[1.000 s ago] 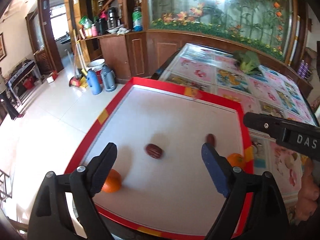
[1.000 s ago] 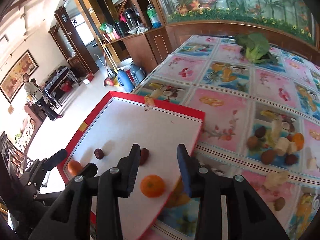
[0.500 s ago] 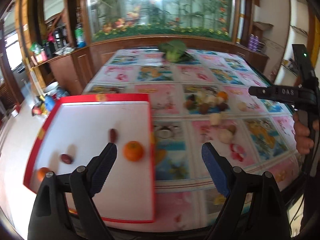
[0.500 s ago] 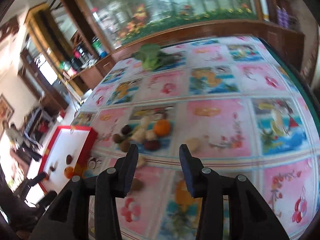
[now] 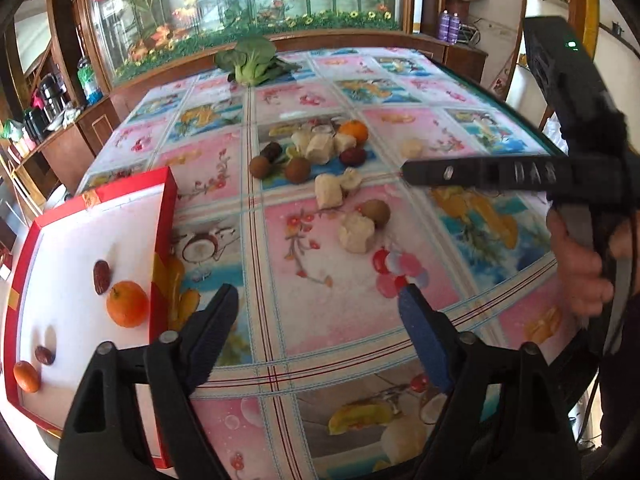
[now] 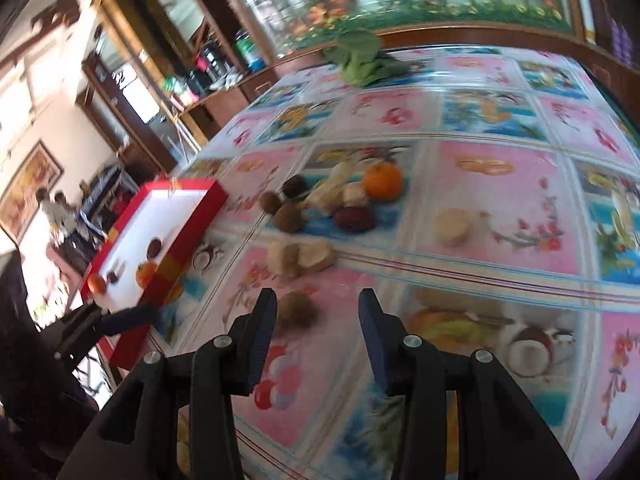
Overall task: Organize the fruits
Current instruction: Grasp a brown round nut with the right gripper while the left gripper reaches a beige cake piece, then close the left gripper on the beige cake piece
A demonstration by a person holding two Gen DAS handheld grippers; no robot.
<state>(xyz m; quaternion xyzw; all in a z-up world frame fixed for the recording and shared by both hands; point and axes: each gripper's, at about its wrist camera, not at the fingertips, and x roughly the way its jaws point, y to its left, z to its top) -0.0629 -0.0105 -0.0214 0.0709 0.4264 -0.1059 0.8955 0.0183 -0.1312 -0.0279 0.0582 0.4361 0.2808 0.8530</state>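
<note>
A red-rimmed white tray (image 5: 164, 216) at the table's left holds an orange (image 5: 127, 304), a red date (image 5: 102, 276), a smaller date (image 5: 44, 355) and a small orange fruit (image 5: 26, 376). A pile of loose fruit lies mid-table: an orange (image 5: 356, 131), a dark red date (image 5: 353, 157), brown kiwis (image 5: 298, 170) and pale chunks (image 5: 328, 196). A kiwi (image 5: 378, 213) lies nearer. My left gripper (image 5: 316, 320) is open and empty over the cloth beside the tray. My right gripper (image 6: 316, 316) is open and empty; a blurred brown fruit (image 6: 298, 312) lies just ahead of it, by its left finger. The tray also shows in the right wrist view (image 6: 200, 216).
A leafy green vegetable (image 5: 252, 62) lies at the table's far end. The table has a patterned plastic cloth (image 5: 340, 280). The right gripper's body (image 5: 520, 176) and the hand holding it cross the right side of the left wrist view. A wooden cabinet stands behind.
Both grippers have swung from over the tray to the right, toward the loose fruit pile. The right gripper has come down closer to the table. Both stay open.
</note>
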